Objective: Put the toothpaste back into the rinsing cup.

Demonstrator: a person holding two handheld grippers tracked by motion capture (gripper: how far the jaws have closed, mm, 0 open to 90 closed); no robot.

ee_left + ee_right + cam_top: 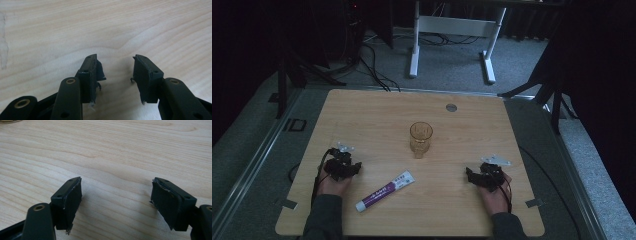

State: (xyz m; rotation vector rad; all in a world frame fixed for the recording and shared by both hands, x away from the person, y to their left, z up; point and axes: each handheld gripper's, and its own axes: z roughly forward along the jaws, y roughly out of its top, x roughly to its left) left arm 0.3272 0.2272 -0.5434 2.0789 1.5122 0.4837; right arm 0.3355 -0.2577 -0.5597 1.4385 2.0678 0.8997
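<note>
A clear amber cup (pixel 420 138) stands upright at the middle of the wooden table (pixel 372 110). Nearer the front lies a white and purple toothpaste tube (pixel 385 190), cap toward the front left. My left gripper (pixel 343 165) rests on the table at the left, just left of the tube, held by a hand. In the left gripper view its jaws (pixel 116 67) stand open over bare wood. My right gripper (pixel 484 176) rests at the right front, also in a hand. Its jaws (pixel 116 195) are wide apart with nothing between them.
A round grey cap (pixel 451 107) sits in the tabletop near the back edge. Beyond the table are a white desk frame (pixel 452 30), cables on grey carpet and dark stands at both sides. Bare wood lies between cup and grippers.
</note>
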